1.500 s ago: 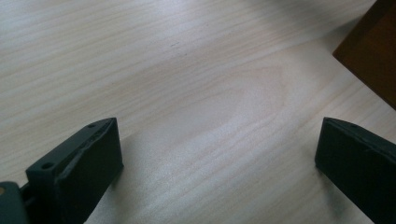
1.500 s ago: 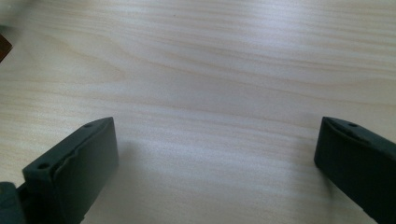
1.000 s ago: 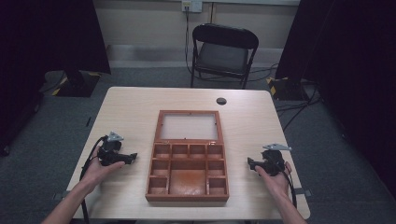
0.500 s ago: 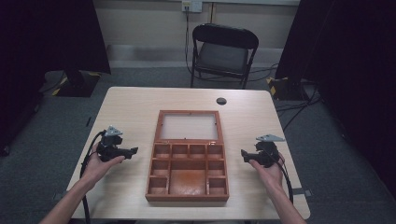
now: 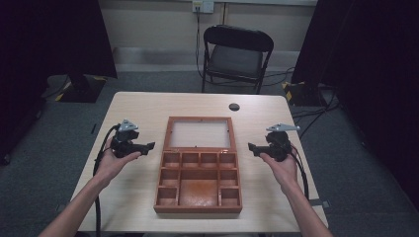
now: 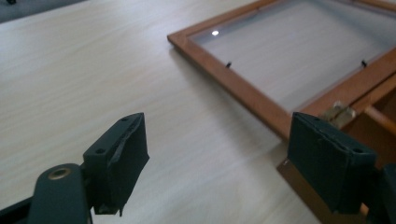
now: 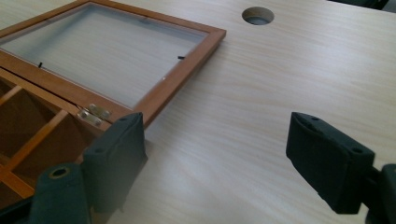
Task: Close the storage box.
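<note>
Landmark: wooden compartment box [image 5: 198,180], centred on the table [image 5: 138,108], glass lid [image 5: 199,134] folded flat out the far side, compartments look empty.

Nearest: both forearms come in from the near edge, one each side of the box.

Left gripper [image 5: 146,146]: held in the left hand [image 5: 112,163] just left of the box, level with the hinge line, jaws spread wide, nothing between them. The left gripper view has the lid's left rail and one brass hinge [image 6: 339,113] just past the jaws.

Right gripper [image 5: 253,147]: mirrored on the box's right in the right hand [image 5: 280,165], jaws also wide apart and empty, pointing inward at the box. The right gripper view shows the lid's far corner and the other hinge [image 7: 94,114] near one jaw.

Both are off the wood, not touching.

Risks, my read:
- A pad landing on the glass instead of the frame rail means slip or crack.
- Uneven lift left vs right would twist the small hinges.
- Lid let go early would slam onto the tray.
- Box is light and unclamped, so a side push would slide it.

Beyond the box: cable grommet hole [image 5: 234,106] in the table, then a black folding chair [image 5: 233,57].
</note>
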Tool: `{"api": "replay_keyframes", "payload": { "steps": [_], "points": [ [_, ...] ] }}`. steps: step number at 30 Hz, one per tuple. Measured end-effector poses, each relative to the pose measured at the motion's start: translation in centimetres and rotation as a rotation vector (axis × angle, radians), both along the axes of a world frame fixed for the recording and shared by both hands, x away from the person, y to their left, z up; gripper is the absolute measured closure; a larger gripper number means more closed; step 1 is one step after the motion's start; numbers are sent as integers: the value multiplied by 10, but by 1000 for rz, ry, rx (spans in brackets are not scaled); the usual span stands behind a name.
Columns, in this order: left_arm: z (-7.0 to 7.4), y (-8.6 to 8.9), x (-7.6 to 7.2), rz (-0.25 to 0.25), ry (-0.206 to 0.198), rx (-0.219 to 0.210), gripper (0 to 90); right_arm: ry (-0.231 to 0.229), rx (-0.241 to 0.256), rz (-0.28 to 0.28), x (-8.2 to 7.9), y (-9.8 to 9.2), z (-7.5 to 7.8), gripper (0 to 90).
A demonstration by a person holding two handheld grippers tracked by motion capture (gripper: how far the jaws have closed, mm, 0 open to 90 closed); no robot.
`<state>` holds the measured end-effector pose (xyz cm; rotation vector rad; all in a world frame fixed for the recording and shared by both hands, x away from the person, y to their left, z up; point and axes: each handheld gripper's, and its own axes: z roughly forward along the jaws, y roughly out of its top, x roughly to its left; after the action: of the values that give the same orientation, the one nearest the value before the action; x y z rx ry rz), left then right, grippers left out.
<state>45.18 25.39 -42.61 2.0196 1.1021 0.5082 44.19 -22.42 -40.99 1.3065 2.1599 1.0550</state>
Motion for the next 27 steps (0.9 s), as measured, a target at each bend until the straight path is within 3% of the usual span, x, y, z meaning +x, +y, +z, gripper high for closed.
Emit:
{"api": "replay_keyframes", "payload": {
  "steps": [3,5,9,10,12,14,16,18,20,22,27],
  "points": [
    [5,-8,10,-22,-2,4,199,-11,38,14,9,8,10,199],
    [6,-13,16,-5,-5,-18,206,-25,41,26,15,14,13,199],
    [3,-21,26,-13,31,-65,207,-32,48,37,25,29,6,203],
    [2,-22,27,-23,38,-83,200,-24,47,45,28,32,3,210],
    [1,-25,28,-32,21,-48,198,-3,38,70,31,38,-3,215],
    [-1,-27,30,-31,17,-66,204,14,28,77,35,41,-7,211],
    [-6,-28,34,-15,43,-100,204,38,34,76,38,43,-12,210],
    [-12,-30,37,-5,44,-90,207,60,10,73,41,44,-17,199],
    [-17,-32,40,-5,71,-113,217,78,9,76,44,44,-24,220],
    [-21,-35,41,-15,77,-88,217,96,10,72,45,45,-32,210],
    [-27,-41,41,-29,113,-93,218,142,26,77,51,52,-45,195]
  ]
}}
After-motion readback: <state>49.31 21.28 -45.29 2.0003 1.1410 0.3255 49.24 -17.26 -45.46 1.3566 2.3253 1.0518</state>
